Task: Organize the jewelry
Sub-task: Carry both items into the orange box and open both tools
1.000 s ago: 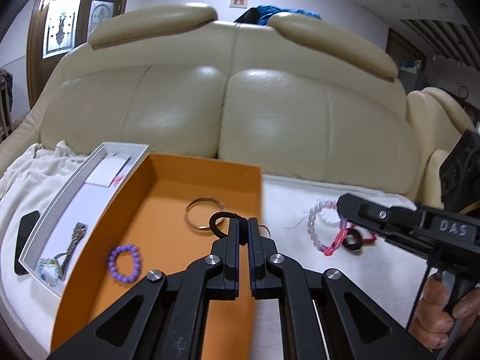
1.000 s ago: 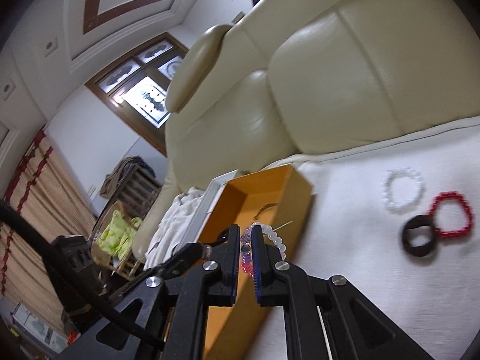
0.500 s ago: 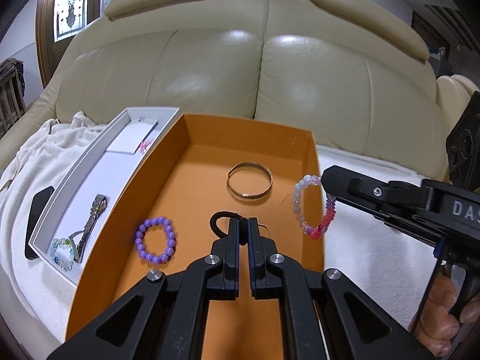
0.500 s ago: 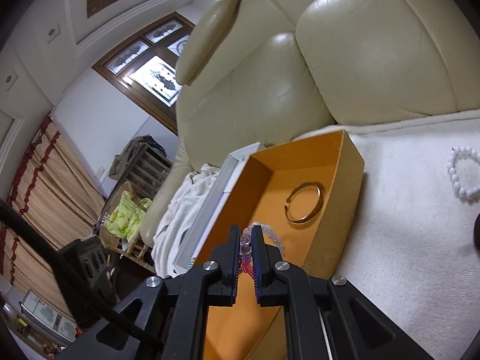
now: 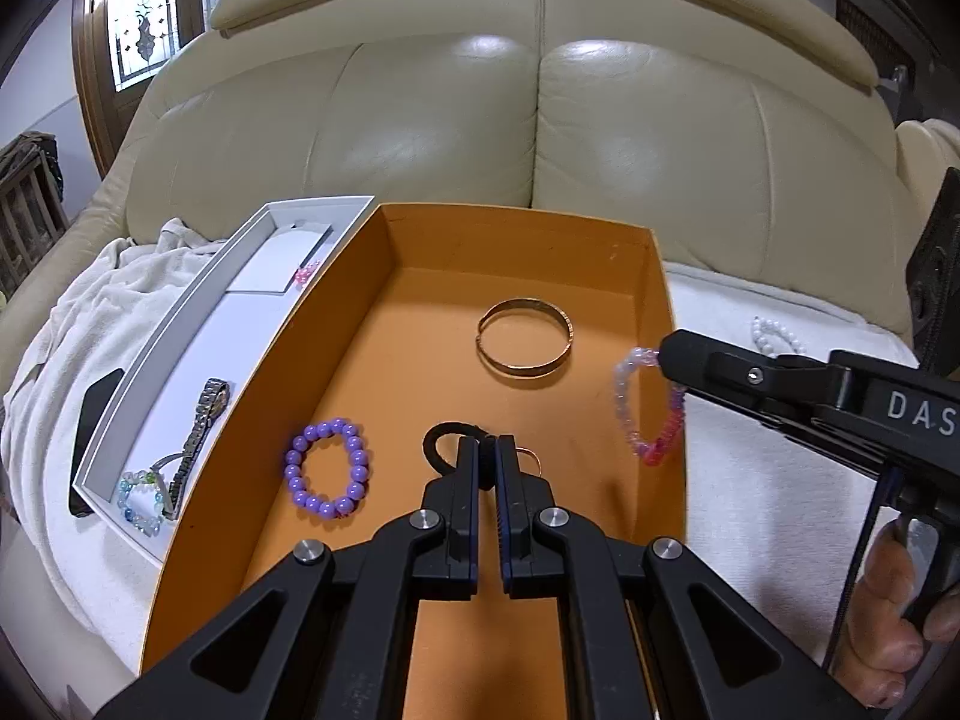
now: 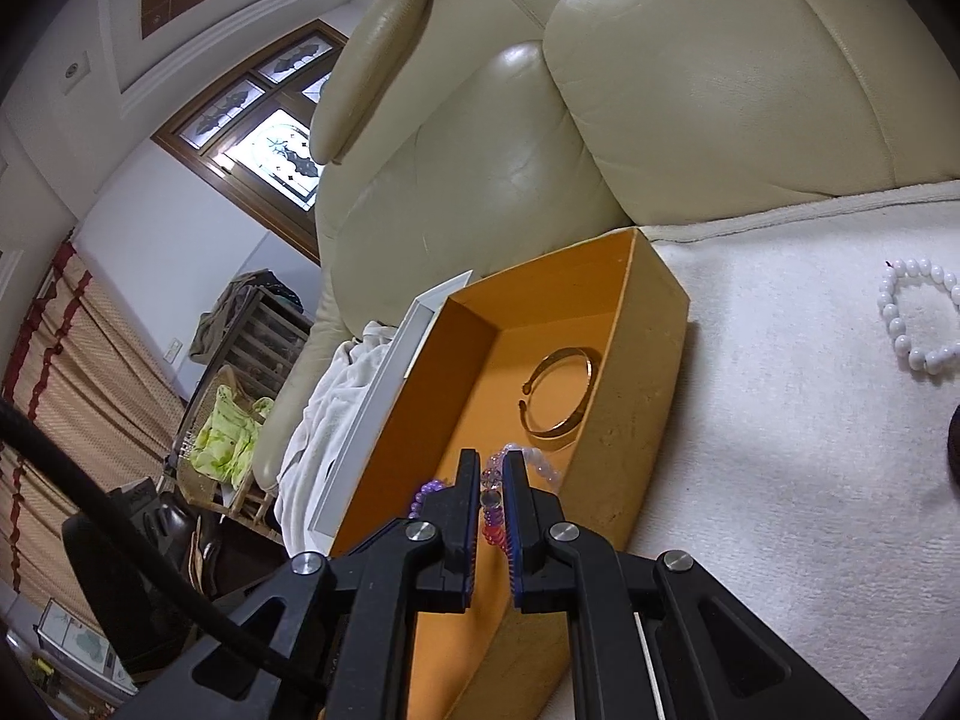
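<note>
An orange box (image 5: 528,240) lies open on a white cloth on the sofa. Inside lie a gold bangle (image 5: 523,343) and a purple bead bracelet (image 5: 327,468). My left gripper (image 5: 487,450) is shut on a black hair tie (image 5: 441,441) just above the box floor. My right gripper (image 6: 492,480) is shut on a pink-and-white bead bracelet (image 5: 645,414), which hangs over the box's right wall. The box (image 6: 654,312) and bangle (image 6: 561,396) also show in the right wrist view.
A white tray (image 5: 180,324) left of the box holds a watch (image 5: 201,420), a pale bead bracelet (image 5: 141,501) and a card. A white bead bracelet (image 6: 918,318) lies on the cloth right of the box. A dark phone (image 5: 90,414) lies left of the tray.
My right gripper has carried the pink-and-white bracelet from the cloth to the box's right wall. My left gripper has moved over the box with the hair tie.
</note>
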The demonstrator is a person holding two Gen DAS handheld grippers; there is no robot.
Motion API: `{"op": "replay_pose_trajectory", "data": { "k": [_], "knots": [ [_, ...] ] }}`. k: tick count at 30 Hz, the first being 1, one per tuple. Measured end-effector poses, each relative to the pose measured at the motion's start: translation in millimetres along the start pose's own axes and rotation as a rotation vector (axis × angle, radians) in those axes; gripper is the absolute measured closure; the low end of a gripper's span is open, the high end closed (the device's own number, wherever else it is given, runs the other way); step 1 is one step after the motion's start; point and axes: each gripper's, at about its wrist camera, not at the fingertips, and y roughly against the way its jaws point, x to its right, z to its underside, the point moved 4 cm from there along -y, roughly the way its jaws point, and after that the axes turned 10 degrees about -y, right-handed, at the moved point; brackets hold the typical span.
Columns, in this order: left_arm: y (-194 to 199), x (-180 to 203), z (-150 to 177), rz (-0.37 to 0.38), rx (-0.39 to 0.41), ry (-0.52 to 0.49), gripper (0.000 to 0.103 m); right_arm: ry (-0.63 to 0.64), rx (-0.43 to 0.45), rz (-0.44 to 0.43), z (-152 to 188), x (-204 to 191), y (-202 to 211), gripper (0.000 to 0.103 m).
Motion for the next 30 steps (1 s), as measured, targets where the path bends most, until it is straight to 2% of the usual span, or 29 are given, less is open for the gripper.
{"op": "replay_pose_trajectory", "data": {
  "k": [9,11,13,17,19,23,25,30],
  "knots": [
    [-2,-1,-1,-0.047,-0.016,-0.010,0.096,-0.005,0.007,0.006,-1,2,4,0.091],
    [-2,-2,-2,-0.053,-0.015,-0.012,0.089,-0.006,0.009,0.006,-1,2,6,0.091],
    [0,-1,-2,-0.066,-0.008,-0.014,0.078,-0.002,0.014,0.013,-1,3,9,0.091],
    [6,4,-6,-0.105,0.017,-0.026,0.072,-0.008,0.027,0.023,-3,8,23,0.091],
    [9,7,-9,-0.121,0.032,-0.030,0.063,-0.008,0.036,0.032,-5,12,33,0.091],
    [21,20,-18,-0.156,0.089,-0.037,0.058,-0.019,0.069,0.059,-12,26,61,0.091],
    [28,29,-22,-0.166,0.122,-0.045,0.050,-0.039,0.092,0.079,-18,38,81,0.091],
    [40,65,-34,-0.175,0.199,-0.107,0.046,-0.096,0.158,0.133,-34,75,134,0.091]
  ]
}}
